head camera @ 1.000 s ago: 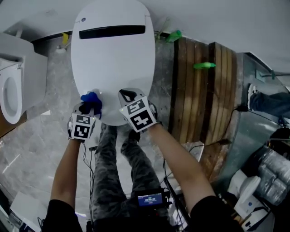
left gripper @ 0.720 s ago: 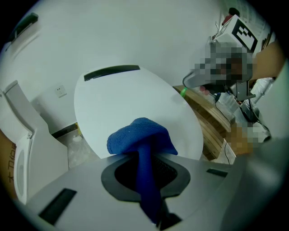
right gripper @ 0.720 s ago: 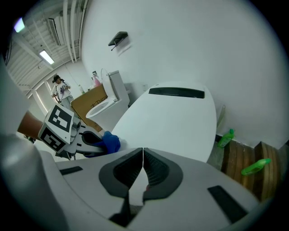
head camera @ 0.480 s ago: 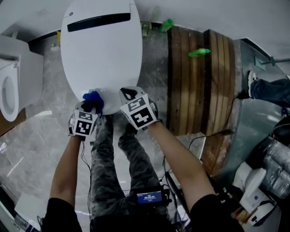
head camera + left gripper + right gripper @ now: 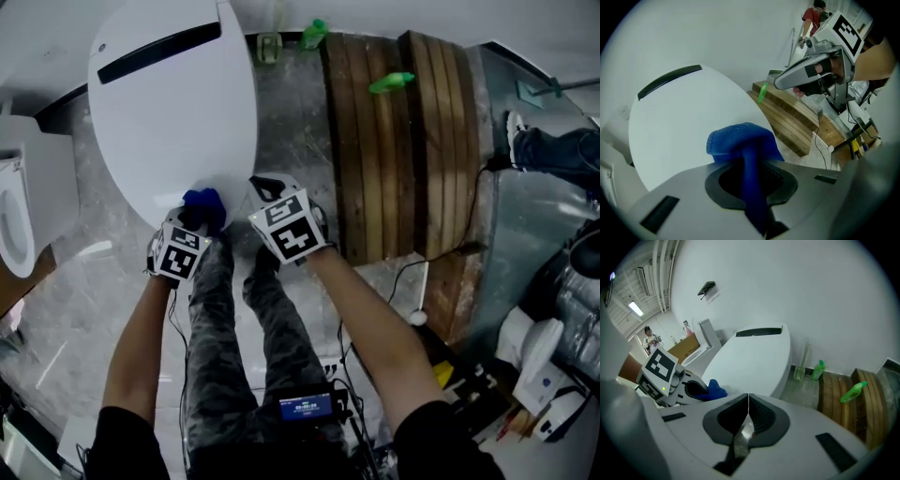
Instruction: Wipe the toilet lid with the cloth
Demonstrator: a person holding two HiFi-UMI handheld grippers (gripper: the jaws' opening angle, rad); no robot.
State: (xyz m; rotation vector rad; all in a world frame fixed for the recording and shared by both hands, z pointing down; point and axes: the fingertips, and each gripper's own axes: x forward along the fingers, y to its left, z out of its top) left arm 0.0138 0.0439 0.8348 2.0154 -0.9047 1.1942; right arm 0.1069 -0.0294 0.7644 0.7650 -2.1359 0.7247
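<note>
The white toilet lid (image 5: pixel 173 103) is down, with a dark strip near its hinge. A blue cloth (image 5: pixel 203 204) lies bunched on the lid's near rim. My left gripper (image 5: pixel 195 217) is shut on it. In the left gripper view the cloth (image 5: pixel 743 140) bulges out past the left gripper (image 5: pixel 749 161) onto the lid (image 5: pixel 684 122). My right gripper (image 5: pixel 262 185) is shut and holds nothing, just off the lid's right edge, over the floor. In the right gripper view the right gripper (image 5: pixel 748 397) shows its jaws pressed together, with the lid (image 5: pixel 750 357) and the cloth (image 5: pixel 715 390) to its left.
A second toilet (image 5: pixel 19 216) stands at the left. A wooden platform (image 5: pixel 394 141) runs along the right of the lid, with a green bottle (image 5: pixel 391 82) on it and another (image 5: pixel 314 33) by the wall. Cables and gear lie at the right.
Both grippers have slid rightward along the lid's near rim. The cloth went from left of the rim's middle to its right part. The right gripper has left the lid.
</note>
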